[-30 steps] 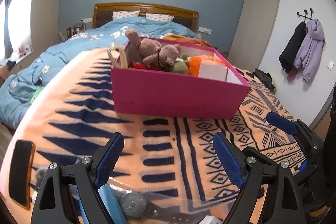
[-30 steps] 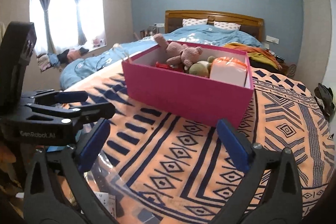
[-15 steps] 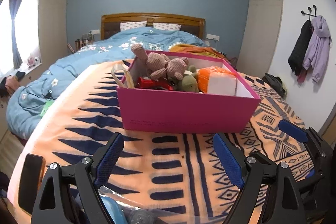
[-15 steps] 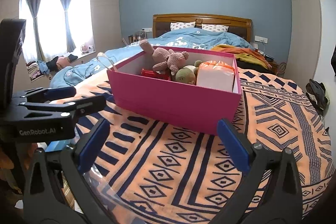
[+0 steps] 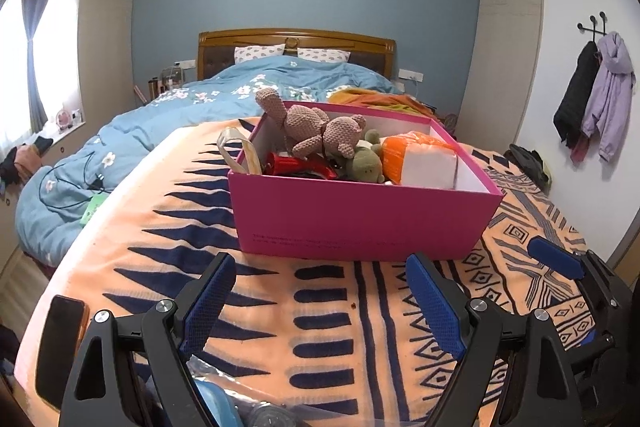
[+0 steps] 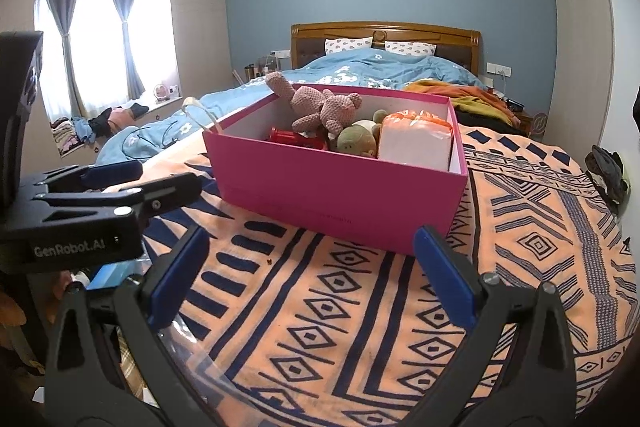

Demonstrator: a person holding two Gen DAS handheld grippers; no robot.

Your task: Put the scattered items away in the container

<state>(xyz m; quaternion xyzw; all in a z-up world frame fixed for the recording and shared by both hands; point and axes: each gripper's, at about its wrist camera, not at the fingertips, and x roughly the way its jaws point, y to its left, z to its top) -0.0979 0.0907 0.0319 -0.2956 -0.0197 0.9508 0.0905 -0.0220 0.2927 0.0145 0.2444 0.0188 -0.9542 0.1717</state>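
The left hand-held gripper [image 5: 320, 301] hovers with its blue-padded jaws spread wide, holding nothing. Straight ahead of it, on an orange blanket [image 5: 320, 327] with dark blue patterns, sits a pink box [image 5: 360, 215]. Inside the box lie a pink knitted teddy bear [image 5: 316, 129], a green plush toy [image 5: 364, 167], something red [image 5: 296, 165] and an orange-and-white pack [image 5: 424, 161]. Small dark print runs along the box's near wall but is too small to read.

The right hand-held gripper [image 6: 312, 275] is likewise wide open and empty, with the same box [image 6: 340, 187] ahead of it. To its left, the other gripper's black body bears white lettering, "GenRobot.AI" [image 6: 70, 249]. A dark phone [image 5: 60, 343] lies at the blanket's edge, left of the left gripper.
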